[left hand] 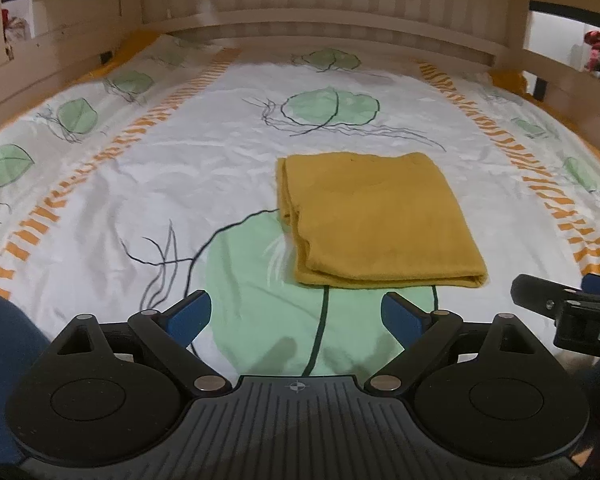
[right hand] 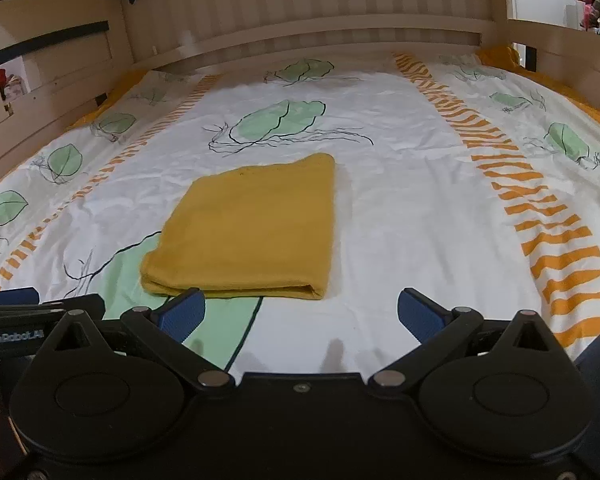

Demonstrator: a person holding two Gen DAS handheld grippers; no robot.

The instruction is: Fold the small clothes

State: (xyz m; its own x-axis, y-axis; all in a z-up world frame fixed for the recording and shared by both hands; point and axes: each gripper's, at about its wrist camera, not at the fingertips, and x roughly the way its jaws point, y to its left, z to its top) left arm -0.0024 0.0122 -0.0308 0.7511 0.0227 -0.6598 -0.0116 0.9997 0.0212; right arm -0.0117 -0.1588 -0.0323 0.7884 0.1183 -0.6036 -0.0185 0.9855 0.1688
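The mustard-yellow cloth (left hand: 376,216) lies folded into a neat rectangle on the leaf-patterned bedsheet (left hand: 180,168), just ahead of the left gripper (left hand: 296,316) and right gripper (right hand: 300,314), both spread apart and holding nothing.

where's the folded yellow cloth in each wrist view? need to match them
Left wrist view: yellow cloth lies right of centre, ahead of the open left tongs.
Right wrist view: the cloth lies left of centre, ahead of the open right tongs.
Shared landmark: the big green leaf print under its near corner.
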